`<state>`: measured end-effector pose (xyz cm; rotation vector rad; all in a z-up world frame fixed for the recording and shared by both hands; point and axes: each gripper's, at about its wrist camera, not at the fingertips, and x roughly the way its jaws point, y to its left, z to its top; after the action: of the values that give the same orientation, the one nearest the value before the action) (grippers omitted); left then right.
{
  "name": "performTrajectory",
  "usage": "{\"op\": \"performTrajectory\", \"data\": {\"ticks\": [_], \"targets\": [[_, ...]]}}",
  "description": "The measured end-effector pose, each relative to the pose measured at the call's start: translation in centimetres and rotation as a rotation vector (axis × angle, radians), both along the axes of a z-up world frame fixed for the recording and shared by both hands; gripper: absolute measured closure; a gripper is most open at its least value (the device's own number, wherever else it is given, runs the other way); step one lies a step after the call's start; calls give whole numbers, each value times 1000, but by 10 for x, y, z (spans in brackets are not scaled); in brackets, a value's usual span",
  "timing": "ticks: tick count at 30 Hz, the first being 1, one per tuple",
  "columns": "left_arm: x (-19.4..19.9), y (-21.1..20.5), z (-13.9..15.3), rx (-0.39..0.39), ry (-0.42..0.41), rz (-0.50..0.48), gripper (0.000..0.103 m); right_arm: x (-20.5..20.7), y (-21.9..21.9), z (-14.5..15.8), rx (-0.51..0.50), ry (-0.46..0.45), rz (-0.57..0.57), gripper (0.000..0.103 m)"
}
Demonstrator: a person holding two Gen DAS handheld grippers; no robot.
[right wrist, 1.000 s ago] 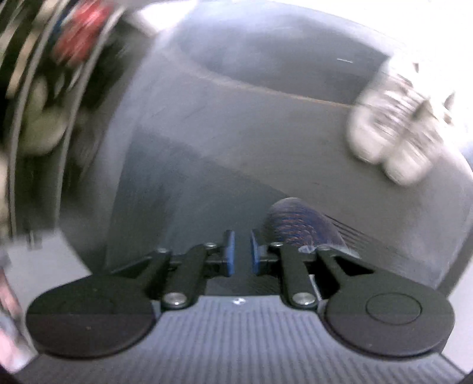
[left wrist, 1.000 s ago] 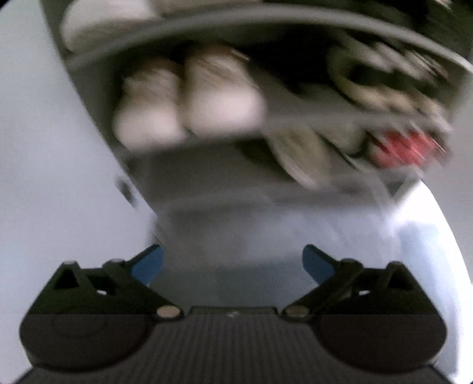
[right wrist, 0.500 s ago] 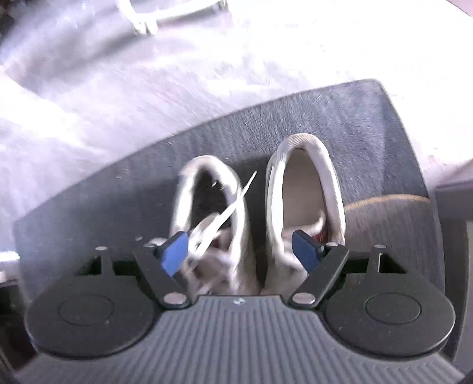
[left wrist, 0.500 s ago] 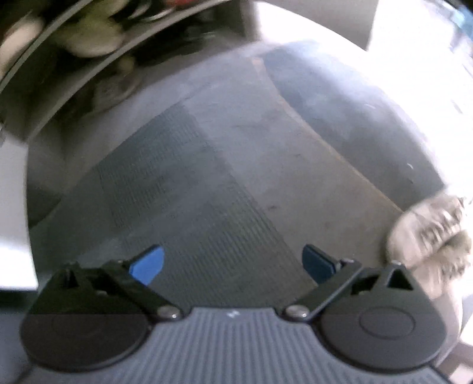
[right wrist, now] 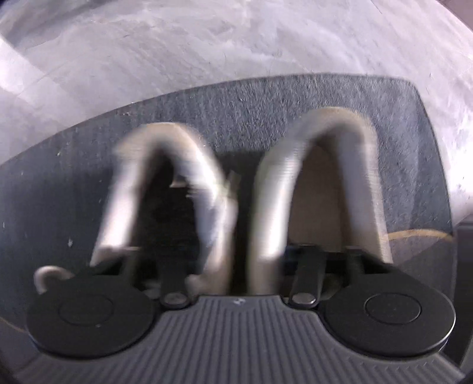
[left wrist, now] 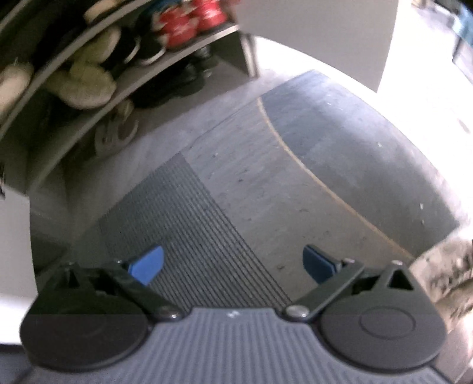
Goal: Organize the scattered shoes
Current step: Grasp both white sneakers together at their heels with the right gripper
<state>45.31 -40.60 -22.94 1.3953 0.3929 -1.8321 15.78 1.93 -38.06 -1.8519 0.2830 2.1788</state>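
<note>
Closing now, the right tongs (right wrist: 241,263) point down onto two pale shoes: one finger goes into the left shoe (right wrist: 118,206) and the other into the right shoe (right wrist: 275,189), so the two inner walls stand between them. The pads are hidden inside the shoes, and I cannot tell if they already press.

Both shoes are blurred, and no brand or writing on them can be read. They lie side by side on a dark mat (right wrist: 74,183), a little apart. Their long axes run from top to bottom of the frame, nearly parallel. The rounded heels point to the top of the frame and the toes are hidden under the tongs at the bottom. Pale floor (right wrist: 207,44) fills the upper part.

In the left wrist view, the left tongs (left wrist: 233,263) are spread wide with nothing between the blue pads, over a ribbed mat (left wrist: 177,212). One pale shoe shows blurred at the right edge. A rack (left wrist: 142,79) in the upper left holds other shoes, among them red ones (left wrist: 189,17); the labels there are unreadable.
</note>
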Motion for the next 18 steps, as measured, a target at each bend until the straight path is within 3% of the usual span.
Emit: {"op": "performTrajectory", "data": {"ticks": [2,3,5,8,14,18], "targets": [[1,-2,10,-56,-3,-20,1,8,-5,14,-1,27,33,75],[1,2,16,-156,-19,-62,1,8,-8,18,1,39,51,76],[4,-1,21,-193,-22,-70,1,21,-18,38,9,78,117,76],[12,-8,25,-174,-4,-42,1,53,-44,83,-18,120,245,76],[35,-30,37,-165,36,31,1,90,-91,135,-26,179,446,77],[66,-51,55,-170,78,99,1,120,-142,175,-21,200,645,77]]}}
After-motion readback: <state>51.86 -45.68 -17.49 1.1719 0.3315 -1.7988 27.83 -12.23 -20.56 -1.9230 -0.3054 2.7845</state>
